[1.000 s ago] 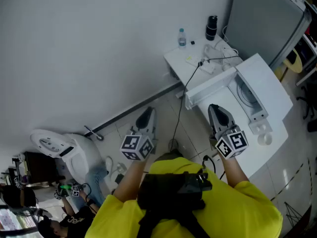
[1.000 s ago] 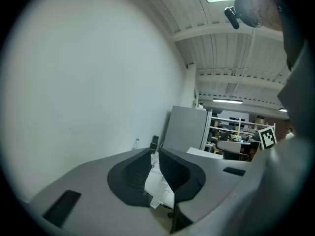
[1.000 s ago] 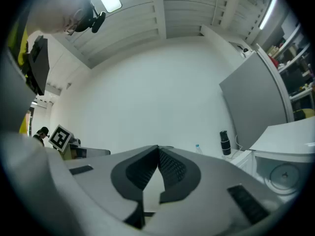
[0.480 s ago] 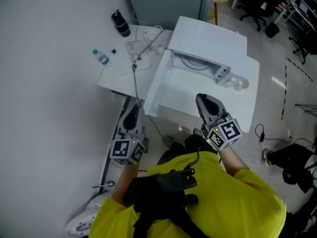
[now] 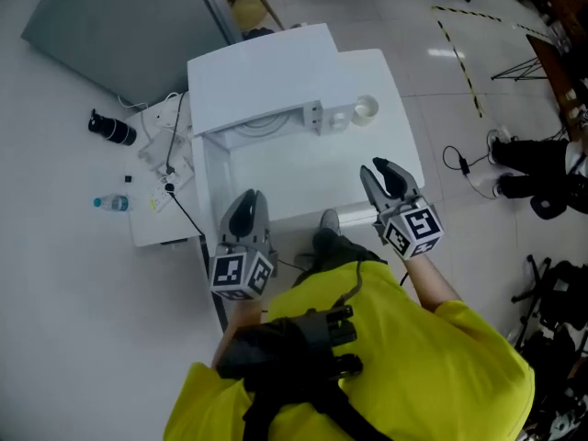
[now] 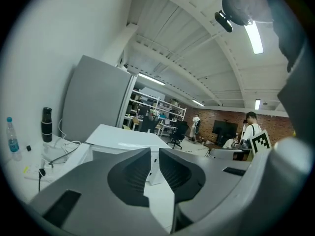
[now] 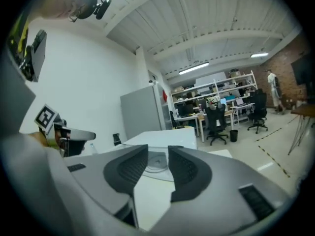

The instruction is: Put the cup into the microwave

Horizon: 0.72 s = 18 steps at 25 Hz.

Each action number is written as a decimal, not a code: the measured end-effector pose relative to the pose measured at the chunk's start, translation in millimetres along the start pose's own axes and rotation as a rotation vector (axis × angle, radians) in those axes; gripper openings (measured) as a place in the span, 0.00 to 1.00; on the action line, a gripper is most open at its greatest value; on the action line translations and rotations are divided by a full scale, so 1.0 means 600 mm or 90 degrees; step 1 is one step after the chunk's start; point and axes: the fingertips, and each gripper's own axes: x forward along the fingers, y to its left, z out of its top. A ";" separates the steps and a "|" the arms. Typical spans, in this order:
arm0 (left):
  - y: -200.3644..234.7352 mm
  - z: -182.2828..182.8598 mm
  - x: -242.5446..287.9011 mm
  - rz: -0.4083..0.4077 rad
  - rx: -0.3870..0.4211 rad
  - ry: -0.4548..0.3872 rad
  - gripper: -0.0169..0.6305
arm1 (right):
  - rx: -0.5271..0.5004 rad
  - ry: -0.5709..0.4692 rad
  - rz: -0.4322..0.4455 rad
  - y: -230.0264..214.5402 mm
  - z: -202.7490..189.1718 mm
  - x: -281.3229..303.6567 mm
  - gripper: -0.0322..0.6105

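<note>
Approach stage, nothing picked up yet: both claws hang at the near edge of the white bench, pointing towards the white microwave whose door stands swung open on the left, the glass turntable showing inside. The white cup stands on the bench just to the right of the microwave, well apart from both claws and untouched.

My right claw is opening, its jaws a little apart with nothing between them; its own view looks across bare bench to the turntable. My left claw is clenched to a thin slit and empty, aimed at the open front of the oven.

By my reading the task is at its start: the door is already open, so the grasp on the cup is the step in hand. The next move calls for the right claw, the nearer one, to spread wider than the cup, travel forward and slightly right, and close on its wall low enough that it does not tip. The carry then goes left, past the edge of the opening, onto the turntable.
</note>
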 end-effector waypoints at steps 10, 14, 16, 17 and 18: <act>0.009 -0.057 0.132 -0.002 0.001 0.072 0.08 | -0.020 0.142 -0.207 -0.295 -0.247 0.158 0.71; 0.017 -0.084 0.172 -0.011 -0.007 0.093 0.08 | -0.036 0.146 -0.239 -0.386 -0.328 0.271 0.71; 0.023 -0.097 0.194 -0.012 -0.019 0.103 0.08 | -0.018 0.172 -0.234 -0.421 -0.369 0.327 0.82; 0.025 -0.105 0.204 -0.009 -0.025 0.112 0.08 | -0.017 0.183 -0.232 -0.435 -0.385 0.348 0.83; 0.026 -0.114 0.212 -0.007 -0.032 0.122 0.08 | -0.022 0.186 -0.232 -0.447 -0.394 0.364 0.82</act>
